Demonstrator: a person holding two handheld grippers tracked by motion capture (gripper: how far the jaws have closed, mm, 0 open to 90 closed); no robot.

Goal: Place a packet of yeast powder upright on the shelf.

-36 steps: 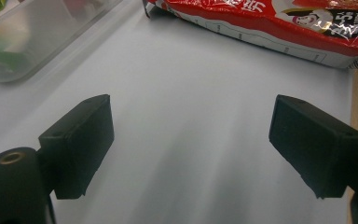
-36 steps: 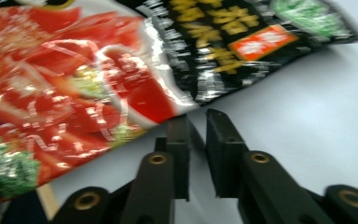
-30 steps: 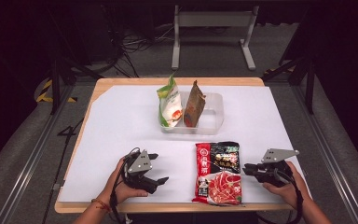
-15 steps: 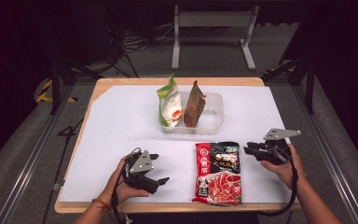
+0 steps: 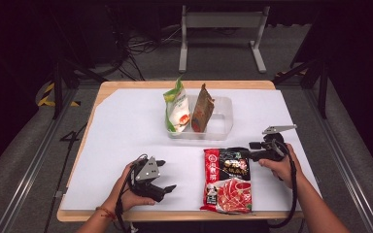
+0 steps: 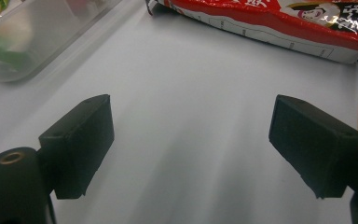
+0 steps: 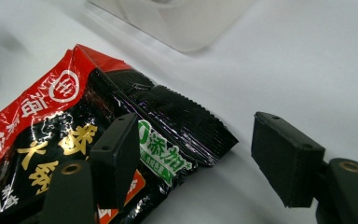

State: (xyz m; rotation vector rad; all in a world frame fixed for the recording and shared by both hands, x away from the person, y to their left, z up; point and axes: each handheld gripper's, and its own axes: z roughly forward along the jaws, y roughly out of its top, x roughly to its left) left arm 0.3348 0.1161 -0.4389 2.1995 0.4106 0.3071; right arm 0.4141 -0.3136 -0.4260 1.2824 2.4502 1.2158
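Right gripper (image 5: pixel 249 147) spread wide at the red-and-black glossy packet's (image 5: pixel 228 179) one-o'clock corner, left gripper (image 5: pixel 167 189) spread too. Packet lies flat on the white table (image 5: pixel 121 126); dark room, grey floor (image 5: pixel 24 160) around.

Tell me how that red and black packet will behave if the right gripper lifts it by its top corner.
The red and black packet looks like thin glossy film, so it will probably sag and may slip. The right gripper is open around its crimped corner, which should give firmer purchase.
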